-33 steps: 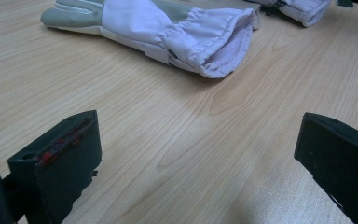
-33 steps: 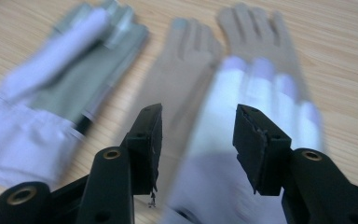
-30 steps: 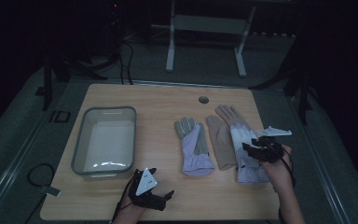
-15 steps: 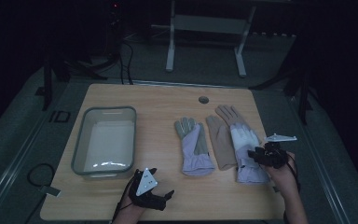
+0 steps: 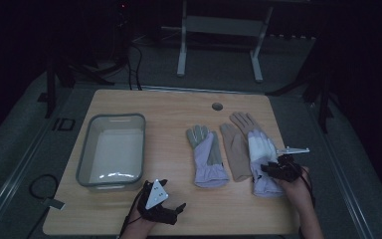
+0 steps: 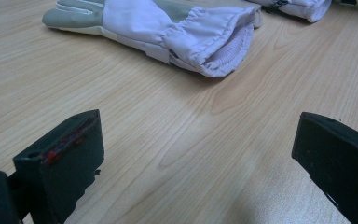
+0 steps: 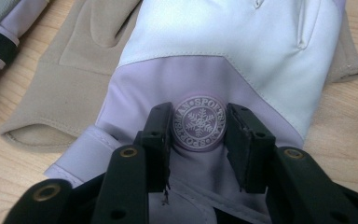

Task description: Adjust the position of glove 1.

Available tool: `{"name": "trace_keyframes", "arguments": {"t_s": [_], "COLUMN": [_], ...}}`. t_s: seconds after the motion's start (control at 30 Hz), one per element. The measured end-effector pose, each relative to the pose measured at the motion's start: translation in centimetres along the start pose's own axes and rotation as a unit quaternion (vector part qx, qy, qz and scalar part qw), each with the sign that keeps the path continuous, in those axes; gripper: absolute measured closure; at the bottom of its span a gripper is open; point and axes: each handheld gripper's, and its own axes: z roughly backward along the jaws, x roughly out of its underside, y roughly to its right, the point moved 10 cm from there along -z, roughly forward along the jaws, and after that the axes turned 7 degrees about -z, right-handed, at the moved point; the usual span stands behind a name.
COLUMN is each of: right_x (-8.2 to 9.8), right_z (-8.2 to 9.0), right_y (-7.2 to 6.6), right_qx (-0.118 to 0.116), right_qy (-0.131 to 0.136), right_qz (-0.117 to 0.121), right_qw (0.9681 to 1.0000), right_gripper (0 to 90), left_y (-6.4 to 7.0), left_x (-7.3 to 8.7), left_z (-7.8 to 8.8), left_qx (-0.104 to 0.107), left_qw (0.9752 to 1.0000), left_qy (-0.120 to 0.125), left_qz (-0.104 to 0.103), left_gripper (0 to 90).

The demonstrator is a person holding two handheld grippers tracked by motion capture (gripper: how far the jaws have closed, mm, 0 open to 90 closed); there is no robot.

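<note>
Three gloves lie on the wooden table (image 5: 169,107). A grey and lilac glove (image 5: 206,157) (image 6: 168,23) is in the middle. A beige glove (image 5: 235,147) (image 7: 74,60) lies to its right, and a white and lilac glove (image 5: 261,149) (image 7: 223,51) partly covers it. My right gripper (image 5: 274,170) (image 7: 199,123) presses down on that glove's cuff end, its jaws drawn close against both sides of a round snowflake badge (image 7: 199,122). My left gripper (image 5: 171,211) (image 6: 200,140) rests open near the front edge, nothing between its jaws.
A clear plastic tub (image 5: 85,154) stands at the table's left. A small round hole (image 5: 217,106) marks the far middle of the tabletop. Table legs and cables sit on the dark floor beyond.
My right gripper has moved down and toward the front, from the glove's palm area onto its cuff end. The left gripper has stayed put.
</note>
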Motion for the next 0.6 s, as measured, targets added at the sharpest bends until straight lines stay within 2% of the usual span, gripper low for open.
{"name": "trace_keyframes", "arguments": {"t_s": [0.17,0.27,0.3,0.47,0.6], "right_x": [0.1,0.0,0.0,-0.4,-0.9], "right_z": [0.1,0.3,0.6,2.3,3.5], "right_y": [-0.2,-0.5,-0.6,-1.2,-1.9], "right_qx": [0.003,0.021,0.023,0.020,0.013], "right_qy": [0.006,0.012,0.013,0.025,0.035], "right_qz": [-0.010,-0.005,-0.012,-0.025,-0.022], "right_qw": [0.9999,0.9997,0.9996,0.9992,0.9991], "right_gripper": [72.6,77.6,78.9,80.5,80.5], "left_y": [0.0,0.0,0.0,0.0,-0.1], "left_x": [0.0,0.0,0.0,0.0,0.0], "left_z": [0.0,0.0,0.0,-0.1,0.0], "left_qx": [0.000,0.001,0.001,0.000,-0.004], "left_qw": [1.0000,1.0000,1.0000,1.0000,1.0000], "left_qy": [0.000,-0.001,-0.001,-0.002,0.000], "left_qz": [0.000,0.000,0.001,0.000,0.002], "left_gripper": [2.3,2.3,2.3,2.3,2.3]}}
